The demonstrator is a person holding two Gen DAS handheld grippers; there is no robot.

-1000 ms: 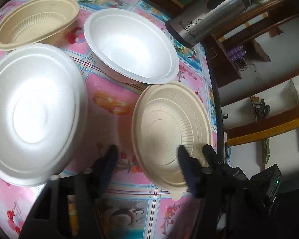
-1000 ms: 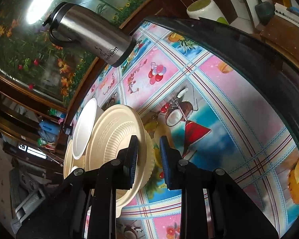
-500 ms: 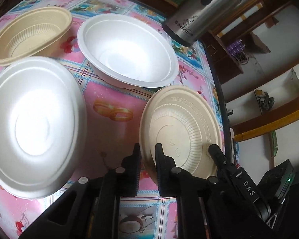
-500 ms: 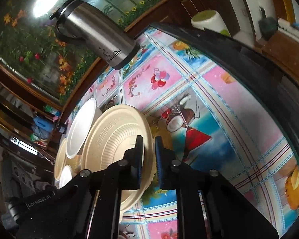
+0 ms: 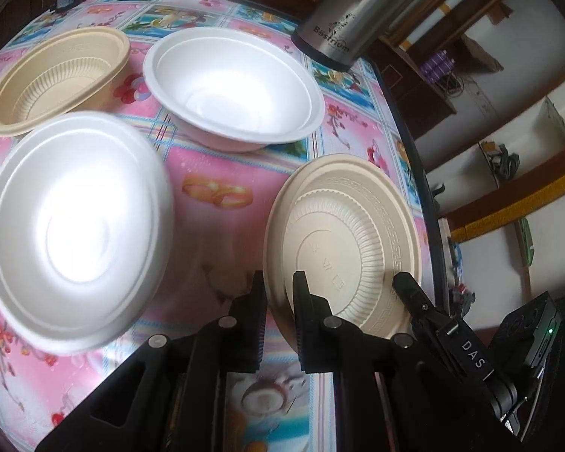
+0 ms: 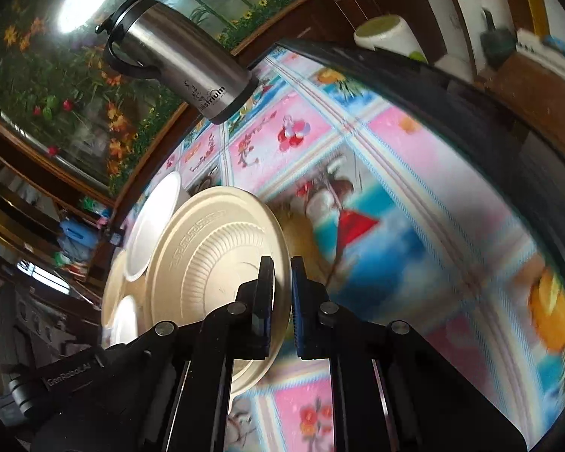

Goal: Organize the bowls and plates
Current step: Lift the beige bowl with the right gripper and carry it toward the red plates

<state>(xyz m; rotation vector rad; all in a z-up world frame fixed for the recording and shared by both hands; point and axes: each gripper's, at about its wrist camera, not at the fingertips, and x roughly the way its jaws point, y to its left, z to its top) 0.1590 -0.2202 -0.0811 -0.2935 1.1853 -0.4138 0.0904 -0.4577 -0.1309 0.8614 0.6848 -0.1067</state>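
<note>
A beige ribbed plate is tilted up off the flowered tablecloth, held from two sides. My left gripper is shut on its near-left rim. My right gripper is shut on the opposite rim of the same beige plate; one of its fingers shows in the left wrist view. A white plate lies at the left. Behind it are a white bowl and a beige bowl.
A steel thermos jug stands at the table's far edge, near the white bowl. The table's dark rim runs close past the beige plate on the right. A white cup sits beyond the table on a wooden shelf.
Both grippers have closed onto the beige plate's rim from opposite sides; the left one was wide open a second ago. The plate has tipped up from lying flat.
</note>
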